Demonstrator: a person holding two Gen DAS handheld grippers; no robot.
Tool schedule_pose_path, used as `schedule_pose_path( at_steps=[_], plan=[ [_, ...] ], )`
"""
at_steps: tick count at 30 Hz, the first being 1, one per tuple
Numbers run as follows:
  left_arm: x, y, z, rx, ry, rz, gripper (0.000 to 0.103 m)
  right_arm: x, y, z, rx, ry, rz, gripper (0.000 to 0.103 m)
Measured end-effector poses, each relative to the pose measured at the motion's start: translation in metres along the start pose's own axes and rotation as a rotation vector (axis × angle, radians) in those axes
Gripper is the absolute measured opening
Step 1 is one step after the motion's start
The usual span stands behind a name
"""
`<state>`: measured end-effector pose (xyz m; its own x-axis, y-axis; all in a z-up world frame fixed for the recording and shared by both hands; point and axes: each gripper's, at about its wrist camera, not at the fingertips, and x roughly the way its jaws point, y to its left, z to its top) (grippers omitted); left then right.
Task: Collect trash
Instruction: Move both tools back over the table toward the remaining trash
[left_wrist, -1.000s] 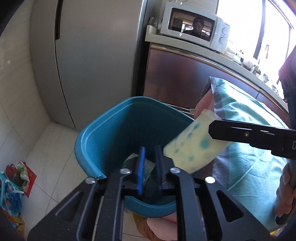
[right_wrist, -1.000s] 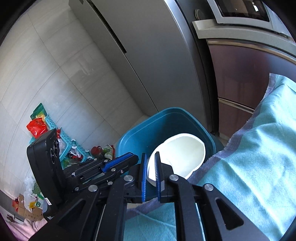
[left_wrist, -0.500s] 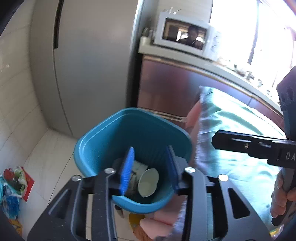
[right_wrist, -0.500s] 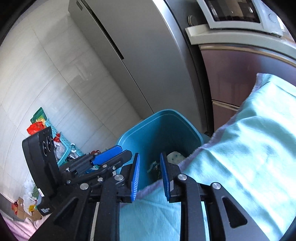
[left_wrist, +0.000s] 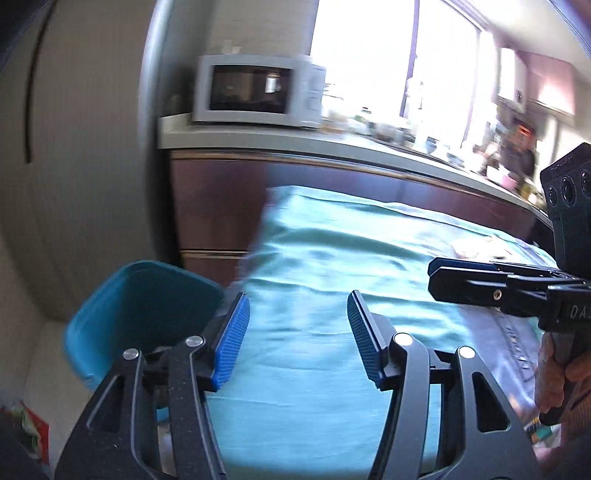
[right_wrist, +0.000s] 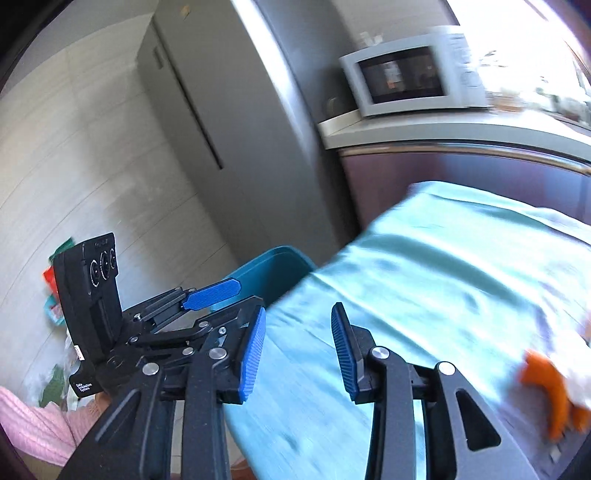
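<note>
Now we have both grippers over the bench's teal cloth (left_wrist: 317, 295), each with nothing between its blue pads. Left gripper (left_wrist: 297, 334): jaws have just been opening, about half spread. Right gripper (right_wrist: 297, 352): jaws have just been opening too, a moderate gap. Teal bin (left_wrist: 136, 306) sits on the floor off the bench's left end, near the fridge (right_wrist: 229, 122). Orange scrap (right_wrist: 550, 391) lies on the cloth at far right, blurred. Microwave (left_wrist: 258, 92) beyond.
</note>
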<state>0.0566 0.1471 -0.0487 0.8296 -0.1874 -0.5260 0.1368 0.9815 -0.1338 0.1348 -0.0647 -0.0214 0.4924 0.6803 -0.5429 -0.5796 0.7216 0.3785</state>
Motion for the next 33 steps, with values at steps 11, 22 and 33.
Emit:
schedule_pose_path(
  at_steps=[11, 22, 33],
  plan=[
    [0.015, -0.107, -0.008, 0.142, 0.055, -0.21, 0.055, -0.1, -0.062, -0.052, 0.162, -0.117, -0.224, 0.035],
    [0.032, -0.219, -0.025, 0.298, 0.146, -0.463, 0.059, -0.184, -0.118, -0.089, 0.306, -0.243, -0.409, 0.037],
    [0.057, -0.298, -0.038, 0.372, 0.259, -0.595, 0.064, -0.212, -0.163, -0.106, 0.397, -0.276, -0.471, 0.045]
  ],
)
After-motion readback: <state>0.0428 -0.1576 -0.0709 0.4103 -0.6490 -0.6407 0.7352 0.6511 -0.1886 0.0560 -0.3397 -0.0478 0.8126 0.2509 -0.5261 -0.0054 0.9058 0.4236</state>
